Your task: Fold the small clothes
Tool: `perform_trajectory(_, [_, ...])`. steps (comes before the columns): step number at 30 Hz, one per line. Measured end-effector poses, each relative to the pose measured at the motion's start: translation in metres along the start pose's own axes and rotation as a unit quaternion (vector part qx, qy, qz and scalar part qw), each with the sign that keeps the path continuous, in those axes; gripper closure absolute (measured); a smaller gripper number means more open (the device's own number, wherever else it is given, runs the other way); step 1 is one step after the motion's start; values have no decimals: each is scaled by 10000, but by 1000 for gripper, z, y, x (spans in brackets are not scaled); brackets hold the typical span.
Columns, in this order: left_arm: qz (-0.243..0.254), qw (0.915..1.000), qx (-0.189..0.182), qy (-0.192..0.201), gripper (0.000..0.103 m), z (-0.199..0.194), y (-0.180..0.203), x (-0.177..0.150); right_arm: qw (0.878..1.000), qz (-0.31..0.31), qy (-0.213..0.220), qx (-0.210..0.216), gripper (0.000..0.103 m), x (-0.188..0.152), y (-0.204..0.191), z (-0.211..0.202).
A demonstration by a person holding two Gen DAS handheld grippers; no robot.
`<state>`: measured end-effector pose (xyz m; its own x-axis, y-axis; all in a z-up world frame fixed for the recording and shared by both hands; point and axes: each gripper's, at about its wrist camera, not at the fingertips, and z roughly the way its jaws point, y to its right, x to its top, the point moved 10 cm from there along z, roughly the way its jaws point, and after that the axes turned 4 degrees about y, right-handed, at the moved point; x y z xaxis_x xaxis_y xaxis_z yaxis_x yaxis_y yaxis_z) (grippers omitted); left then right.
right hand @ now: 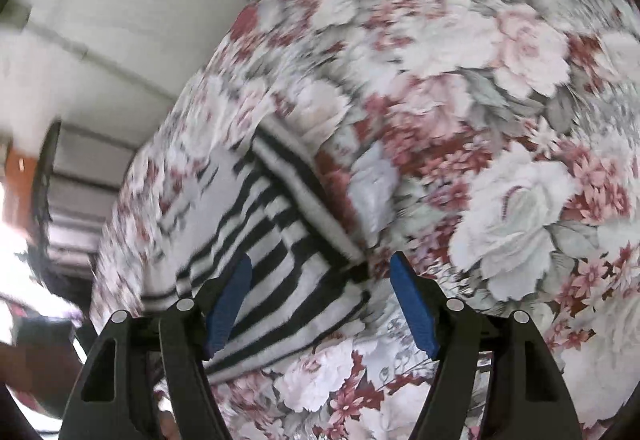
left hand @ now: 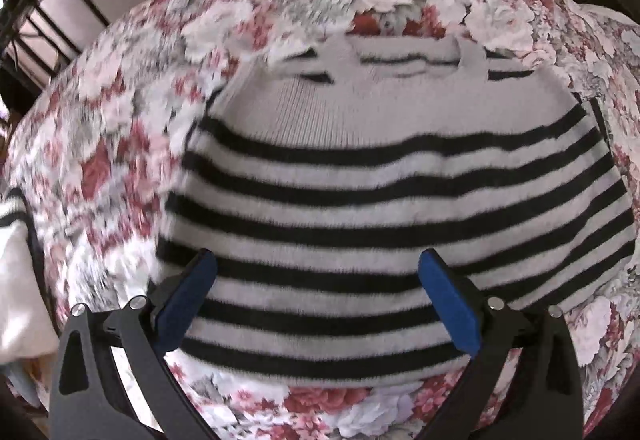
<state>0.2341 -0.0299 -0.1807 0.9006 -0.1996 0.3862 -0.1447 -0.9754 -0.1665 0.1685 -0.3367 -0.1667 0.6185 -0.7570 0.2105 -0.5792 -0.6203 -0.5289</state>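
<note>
My two open, empty hand-held grippers (left hand: 316, 304) (right hand: 320, 304) hover over a soft, light striped sweater (left hand: 392, 200) on the flowered bed (left hand: 120, 144); I'd pinch its hem corners.

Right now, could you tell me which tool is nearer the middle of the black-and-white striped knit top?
Left. The left tool hangs open over the black-and-white striped knit top's middle; the right tool hangs open at its corner edge.
</note>
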Motion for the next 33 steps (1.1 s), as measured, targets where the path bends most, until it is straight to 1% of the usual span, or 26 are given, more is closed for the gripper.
perform_trajectory(2, [21, 10000, -2, 0, 4, 4, 0, 4, 10000, 48, -40, 21, 37, 0, 0, 5])
perform_trajectory(7, [-110, 9997, -17, -208, 4, 26, -7, 4, 9994, -268, -165, -111, 37, -2, -12, 27])
perform_trajectory(9, [-130, 9995, -35, -299, 4, 35, -7, 3, 9992, -284, -214, -198, 37, 1, -11, 36])
perform_trajectory(10, [-97, 9992, -32, -395, 4, 43, -5, 0, 9990, -264, -275, -253, 37, 1, -9, 43])
perform_trajectory(12, [-107, 9989, -29, -448, 4, 53, -4, -1, 9982, -140, -472, -338, 37, -4, -2, 57])
perform_trajectory(14, [-123, 9989, 8, -457, 4, 57, -2, 0, 9979, 102, -590, -262, 37, -7, 5, 61])
perform_trajectory(15, [-114, 9989, 29, -464, 4, 57, -2, 0, 9978, 280, -581, -130, 37, -5, 6, 58])
perform_trajectory(17, [-109, 9987, 35, -487, 4, 56, -1, 2, 9979, 460, -418, 187, 37, 4, 1, 45])
perform_trajectory(18, [-121, 9987, 17, -495, 4, 56, -1, 2, 9984, 402, -236, 308, 37, 13, -5, 35])
perform_trajectory(19, [-157, 9986, -18, -509, 4, 56, -2, 3, 9990, 305, -97, 326, 37, 19, -8, 29])
perform_trajectory(21, [-208, 9984, -53, -525, 4, 56, -1, 3, 9997, 67, 45, 229, 37, 27, -12, 27])
perform_trajectory(24, [-193, 9987, -43, -479, 4, 53, -2, 3, 9998, -88, -150, 73, 37, 22, -11, 43])
perform_trajectory(29, [-114, 9992, 16, -378, 4, 50, -1, 4, 9987, -178, -474, -43, 37, 8, -8, 65])
perform_trajectory(33, [-162, 9992, -33, -372, 4, 46, 7, 3, 9960, -578, -667, -162, 37, -8, -11, 75])
